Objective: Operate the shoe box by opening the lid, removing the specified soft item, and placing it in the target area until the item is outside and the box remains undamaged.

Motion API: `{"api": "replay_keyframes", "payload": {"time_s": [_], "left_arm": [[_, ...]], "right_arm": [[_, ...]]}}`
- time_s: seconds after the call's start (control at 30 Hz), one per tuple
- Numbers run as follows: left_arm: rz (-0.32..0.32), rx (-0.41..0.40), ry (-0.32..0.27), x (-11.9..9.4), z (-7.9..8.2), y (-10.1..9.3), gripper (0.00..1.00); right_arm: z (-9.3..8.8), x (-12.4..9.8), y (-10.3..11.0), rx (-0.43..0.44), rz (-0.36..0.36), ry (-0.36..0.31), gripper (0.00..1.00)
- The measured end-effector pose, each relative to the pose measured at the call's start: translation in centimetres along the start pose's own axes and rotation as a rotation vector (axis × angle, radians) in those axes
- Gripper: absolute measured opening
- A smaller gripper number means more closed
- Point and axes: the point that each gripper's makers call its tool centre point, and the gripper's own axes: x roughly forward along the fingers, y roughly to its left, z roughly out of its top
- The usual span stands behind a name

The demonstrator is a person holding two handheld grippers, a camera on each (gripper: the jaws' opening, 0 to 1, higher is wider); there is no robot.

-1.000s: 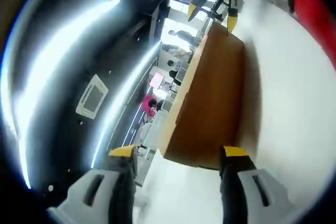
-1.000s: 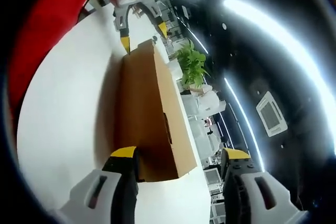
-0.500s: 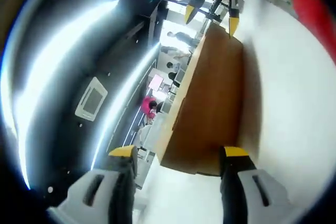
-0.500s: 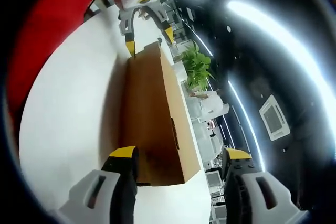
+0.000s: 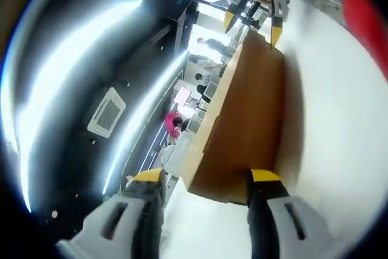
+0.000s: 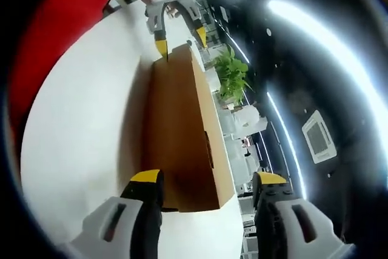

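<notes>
Both grippers, left gripper point(image 5: 203, 180) and right gripper point(image 6: 206, 184), jaws wide, have crept closer around the box point(image 6: 182, 131) ends on the tabletop point(image 6: 79, 125); lid still shut.

The shoe box point(image 5: 245, 119) is plain matt brown cardboard; the bench point(image 5: 339, 150) under it looks smooth, white and matt.

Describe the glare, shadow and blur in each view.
Left gripper view: ceiling light strips blow out to white streaks bent by the fisheye; the box casts a soft shadow on the white table; the left gripper looks slightly smeared. Right gripper view: a strip light glares likewise; the box shades the table beside it; the plant is fairly sharp.
</notes>
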Motion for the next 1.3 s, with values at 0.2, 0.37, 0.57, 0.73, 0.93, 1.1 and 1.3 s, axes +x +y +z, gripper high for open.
{"api": "replay_keyframes", "payload": {"time_s": [0.2,0.37,0.57,0.73,0.93,1.1,1.3], "left_arm": [[-0.055,0.006,-0.011,0.1,0.2,-0.9,0.39],[-0.036,0.031,-0.011,0.1,0.3,-0.9,0.36],[-0.044,0.024,-0.012,0.2,0.1,-1.0,0.35],[-0.042,0.011,-0.021,0.1,0.1,-0.9,0.34],[-0.032,-0.019,-0.017,0.1,0.1,-0.9,0.34],[-0.048,-0.147,-0.022,-0.1,0.2,-0.8,0.35],[-0.037,-0.124,-0.024,-0.1,0.3,-0.9,0.35]], "right_arm": [[-0.3,-0.1,0.0,-0.007,0.000,0.024,0.49],[-0.5,-0.2,0.2,0.034,0.008,0.008,0.49],[-0.9,0.0,0.8,0.025,0.019,0.026,0.47],[-1.0,-0.2,0.6,0.029,0.011,0.031,0.39],[-1.1,-0.2,1.1,0.039,0.028,0.032,0.33],[-1.0,-0.3,0.8,0.068,0.046,0.034,0.32],[-0.9,-0.4,0.9,0.115,0.061,0.037,0.32]]}}
